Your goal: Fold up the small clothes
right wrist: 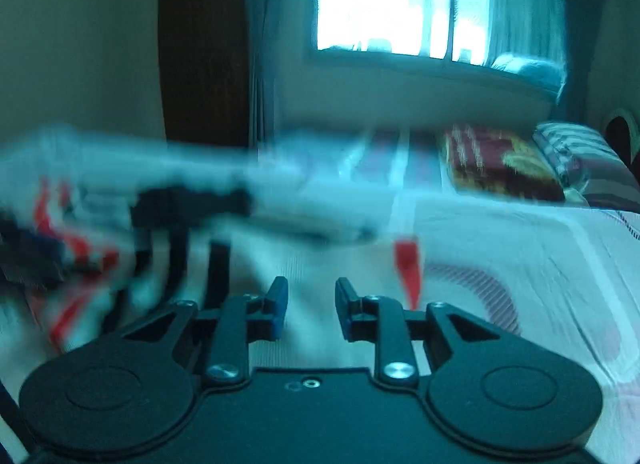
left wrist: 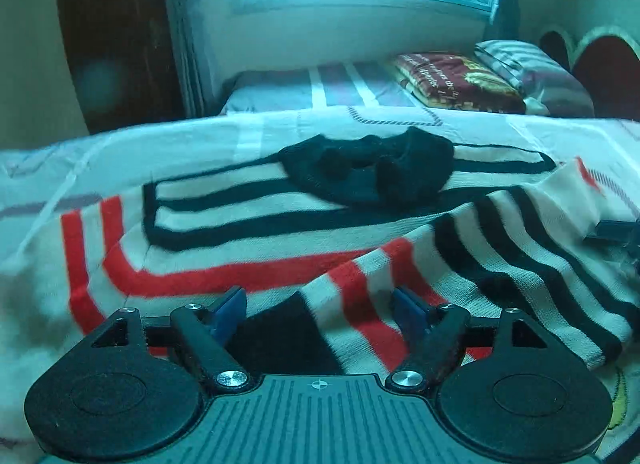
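Striped knit, a small sweater [left wrist: 304,224] with one side folded over, lies on the bed [left wrist: 500,136] just ahead of our left gripper [left wrist: 320,314], jaws apart and empty, while our right gripper [right wrist: 307,306], slightly parted, holds nothing beside it, likely after letting go.
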Motion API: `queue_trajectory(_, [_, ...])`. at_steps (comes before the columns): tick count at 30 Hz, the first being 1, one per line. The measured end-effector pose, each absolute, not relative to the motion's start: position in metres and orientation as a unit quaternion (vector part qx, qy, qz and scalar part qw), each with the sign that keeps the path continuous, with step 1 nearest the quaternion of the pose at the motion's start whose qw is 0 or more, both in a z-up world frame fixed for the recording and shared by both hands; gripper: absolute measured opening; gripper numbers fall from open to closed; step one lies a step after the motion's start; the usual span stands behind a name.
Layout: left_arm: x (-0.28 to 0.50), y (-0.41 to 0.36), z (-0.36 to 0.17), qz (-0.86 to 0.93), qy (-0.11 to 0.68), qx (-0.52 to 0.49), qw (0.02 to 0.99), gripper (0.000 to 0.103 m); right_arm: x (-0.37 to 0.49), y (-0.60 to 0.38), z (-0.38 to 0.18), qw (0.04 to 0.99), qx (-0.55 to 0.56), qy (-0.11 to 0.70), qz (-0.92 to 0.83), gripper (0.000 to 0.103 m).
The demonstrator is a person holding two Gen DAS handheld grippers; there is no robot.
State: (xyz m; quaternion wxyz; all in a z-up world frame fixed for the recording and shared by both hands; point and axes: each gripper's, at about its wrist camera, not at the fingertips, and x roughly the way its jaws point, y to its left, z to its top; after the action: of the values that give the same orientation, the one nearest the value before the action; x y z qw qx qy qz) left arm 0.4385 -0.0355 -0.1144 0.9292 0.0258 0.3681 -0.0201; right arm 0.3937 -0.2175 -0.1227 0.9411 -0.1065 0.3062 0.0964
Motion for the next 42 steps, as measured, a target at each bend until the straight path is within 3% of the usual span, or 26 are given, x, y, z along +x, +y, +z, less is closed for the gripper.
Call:
queue_trajectory(4, [0.394,0.014,-0.091,0.016,0.315,-0.006,0.949,0.08,0.373,-0.227,-0.1,0.951,-0.039,0.291,0.101,0.033])
queue_trajectory(11, [0.27,0.211,-0.095,0.199,0.262,-0.196,0.924,0.079,0.316,-0.259,-0.093,0.948,0.03,0.309,0.065,0.036])
queue_trajectory(14, [0.241,0.292,-0.119,0.255,0.259,-0.318,0.876,0.058,0.297,-0.263,-0.091,0.946,0.051,0.317,0.049,0.037])
queue_trajectory(18, [0.227,0.355,-0.145,0.266,0.231,-0.418,0.838,0.053,0.282,-0.26,-0.081,0.945,0.072,0.316,0.042,0.037])
queue_trajectory(31, [0.244,0.403,-0.168,0.225,0.159,-0.525,0.805,0.053,0.27,-0.269,-0.055,0.953,0.118,0.278,0.015,0.042])
queue_trajectory(34, [0.255,0.397,-0.163,0.237,0.171,-0.478,0.828,0.05,0.275,-0.292,-0.062,0.94,0.173,0.291,-0.028,0.043])
queue_trajectory(36, [0.267,0.389,-0.151,0.259,0.202,-0.429,0.842,0.041,0.275,-0.304,-0.064,0.936,0.201,0.286,-0.038,0.044])
queue_trajectory(37, [0.276,0.384,-0.144,0.277,0.223,-0.398,0.846,0.016,0.274,-0.307,-0.065,0.935,0.205,0.285,-0.041,0.044])
queue_trajectory(38, [0.28,0.383,-0.138,0.283,0.239,-0.379,0.848,0.01,0.274,-0.308,-0.067,0.936,0.203,0.285,-0.044,0.044])
queue_trajectory(42, [0.294,0.353,-0.101,0.218,0.196,-0.36,0.886,0.01,0.271,-0.309,-0.071,0.937,0.194,0.288,-0.046,0.044])
